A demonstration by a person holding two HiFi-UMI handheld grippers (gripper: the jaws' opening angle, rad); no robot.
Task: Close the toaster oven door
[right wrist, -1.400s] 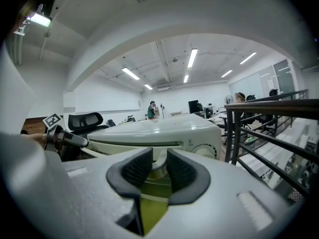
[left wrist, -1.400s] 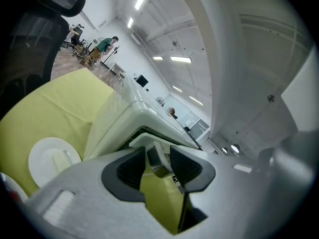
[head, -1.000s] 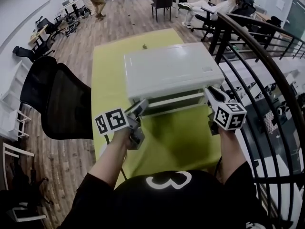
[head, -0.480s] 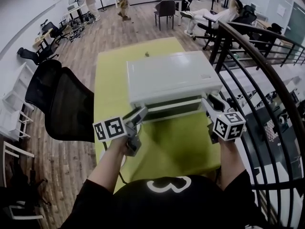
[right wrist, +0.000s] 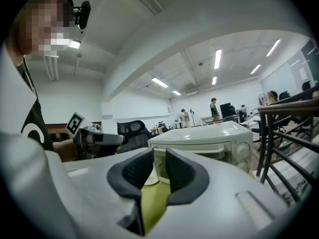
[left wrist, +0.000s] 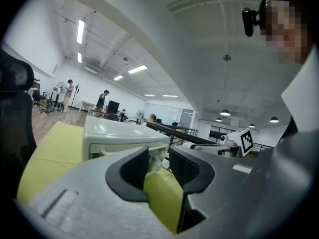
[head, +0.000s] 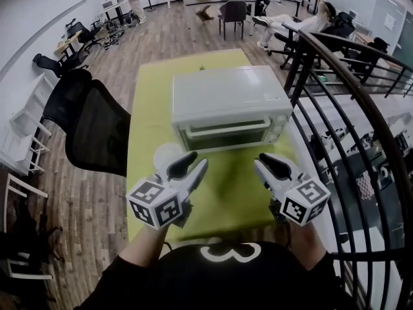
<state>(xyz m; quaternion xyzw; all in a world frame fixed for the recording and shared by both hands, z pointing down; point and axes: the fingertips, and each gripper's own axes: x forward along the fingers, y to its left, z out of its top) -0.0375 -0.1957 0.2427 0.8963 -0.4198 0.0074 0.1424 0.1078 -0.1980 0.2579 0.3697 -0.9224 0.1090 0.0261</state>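
Both grippers are empty. My left gripper (head: 192,163) and right gripper (head: 268,164) hover over the near part of the yellow-green table (head: 145,134), left and right of the middle, each well short of the toaster oven (head: 229,102). Along the left gripper's own jaws I see a moderate gap with only table surface showing through it, and the jaws are closing on nothing. The right gripper reads the same: a narrower gap, nothing between the pads, jaws closing.

The toaster oven sits in the middle of the table, its front facing me. Its door (head: 226,134) stands upright against the front, with the handle bar running across the top edge and the knobs on the right. I can see no gap at the top of the door, though a small one would be hard to make out from here.

So I judge the closing done. All that seems left is to confirm the door is fully seated.
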